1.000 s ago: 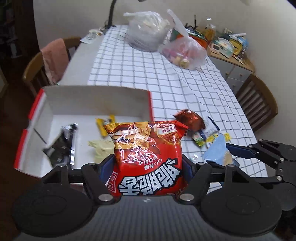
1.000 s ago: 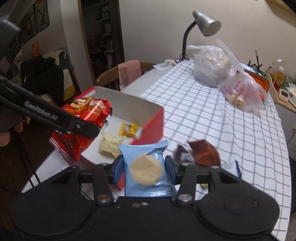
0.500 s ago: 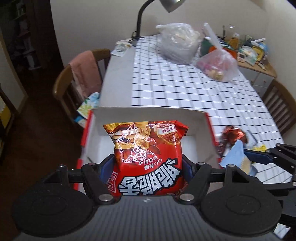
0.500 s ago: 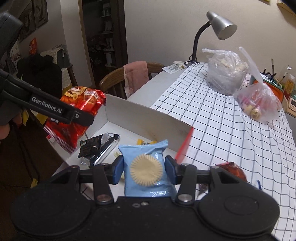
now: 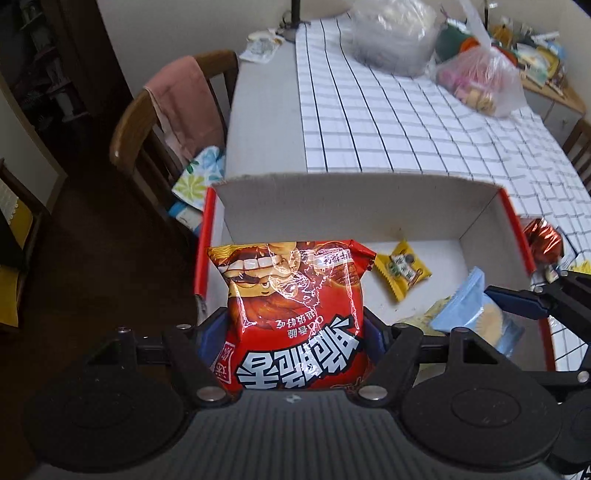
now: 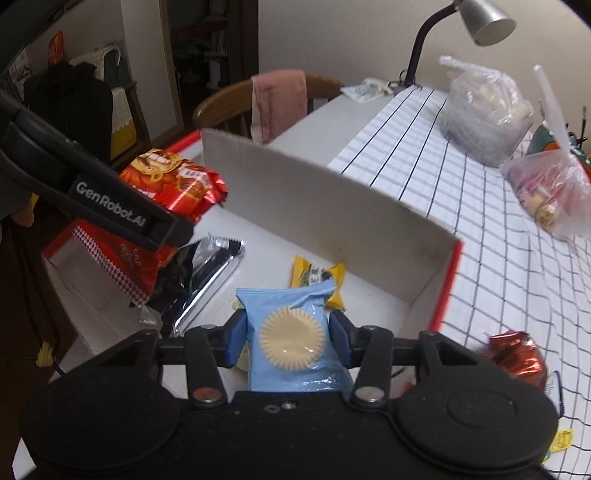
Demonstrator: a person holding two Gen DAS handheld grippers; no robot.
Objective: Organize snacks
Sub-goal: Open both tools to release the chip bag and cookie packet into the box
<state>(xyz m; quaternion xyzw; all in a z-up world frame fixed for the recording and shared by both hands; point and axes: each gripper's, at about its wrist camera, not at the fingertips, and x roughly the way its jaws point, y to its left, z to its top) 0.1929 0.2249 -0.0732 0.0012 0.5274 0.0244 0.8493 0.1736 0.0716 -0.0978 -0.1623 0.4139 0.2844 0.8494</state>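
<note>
A white worktop [image 5: 266, 122] carries a black-lined checked cloth [image 5: 399, 125] over its right part, and a grey desk lamp [image 6: 487, 20] stands at the far end beside a small crumpled wrapper [image 6: 365, 89]. A wooden chair [image 5: 147, 122] with a pink towel [image 5: 184, 99] draped over its back stands at the worktop's left side. A second wooden chair [image 5: 581, 147] shows at the right edge, and a cluttered side cabinet [image 5: 543, 74] stands beyond the far right corner.

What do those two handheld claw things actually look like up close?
Both are matte black plastic. Each gripper, left and right, has two round black discs near the camera, silver screws on angular links and dark blue finger pads. The left one's side reads "GenRobot.AI" in white.
</note>
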